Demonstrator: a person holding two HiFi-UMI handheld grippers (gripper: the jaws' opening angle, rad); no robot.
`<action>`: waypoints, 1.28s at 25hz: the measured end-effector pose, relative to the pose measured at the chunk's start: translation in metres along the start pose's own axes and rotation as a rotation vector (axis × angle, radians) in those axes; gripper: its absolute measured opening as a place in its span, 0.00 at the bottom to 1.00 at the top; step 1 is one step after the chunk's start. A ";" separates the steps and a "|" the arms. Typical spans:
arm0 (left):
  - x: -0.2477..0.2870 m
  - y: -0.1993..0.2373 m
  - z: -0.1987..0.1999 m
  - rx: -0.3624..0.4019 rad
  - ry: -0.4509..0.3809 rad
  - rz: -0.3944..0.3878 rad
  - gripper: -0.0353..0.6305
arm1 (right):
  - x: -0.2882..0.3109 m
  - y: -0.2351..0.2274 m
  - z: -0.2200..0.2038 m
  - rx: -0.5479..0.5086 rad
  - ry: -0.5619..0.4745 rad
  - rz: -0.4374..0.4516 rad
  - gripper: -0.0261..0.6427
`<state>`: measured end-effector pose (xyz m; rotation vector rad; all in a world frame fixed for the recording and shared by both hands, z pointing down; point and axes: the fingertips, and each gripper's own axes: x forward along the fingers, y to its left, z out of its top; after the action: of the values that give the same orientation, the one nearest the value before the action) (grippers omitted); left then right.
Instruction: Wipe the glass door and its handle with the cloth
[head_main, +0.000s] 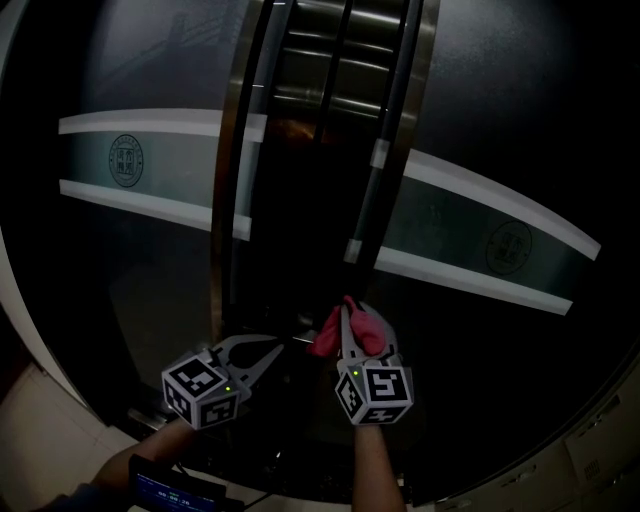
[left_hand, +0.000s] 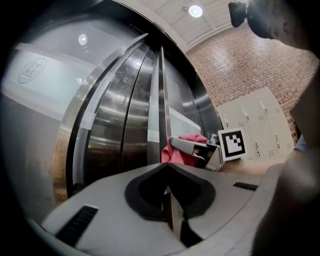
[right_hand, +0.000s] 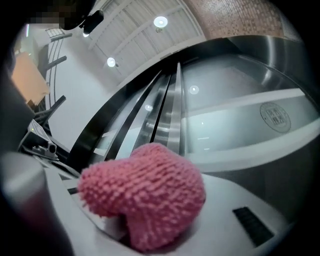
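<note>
Two dark glass door panes with pale frosted bands flank steel frames in the head view. A dark vertical handle with silver bands runs down the right pane's edge. My right gripper is shut on a pink knitted cloth, held up close to the door below the handle's lower end. The cloth fills the right gripper view and hides the jaw tips. My left gripper hangs to the left of it, shut and holding nothing. The cloth also shows in the left gripper view.
Pale lockers stand against a brick wall to the right of the door. Light floor tiles show at the lower left. A small lit screen sits by the person's left forearm.
</note>
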<state>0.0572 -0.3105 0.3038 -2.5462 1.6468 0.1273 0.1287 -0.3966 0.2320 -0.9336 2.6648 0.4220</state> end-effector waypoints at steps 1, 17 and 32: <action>0.000 0.000 0.001 0.002 -0.001 0.001 0.06 | -0.002 0.000 -0.009 0.018 0.007 -0.006 0.11; -0.031 0.032 0.009 0.021 -0.005 0.064 0.06 | 0.037 0.083 0.055 -0.031 -0.100 0.120 0.11; -0.130 0.120 0.022 0.033 -0.009 0.252 0.06 | 0.197 0.179 0.281 -0.104 -0.282 0.293 0.11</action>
<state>-0.1052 -0.2390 0.2929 -2.3007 1.9427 0.1299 -0.0859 -0.2698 -0.0645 -0.4646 2.5383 0.7068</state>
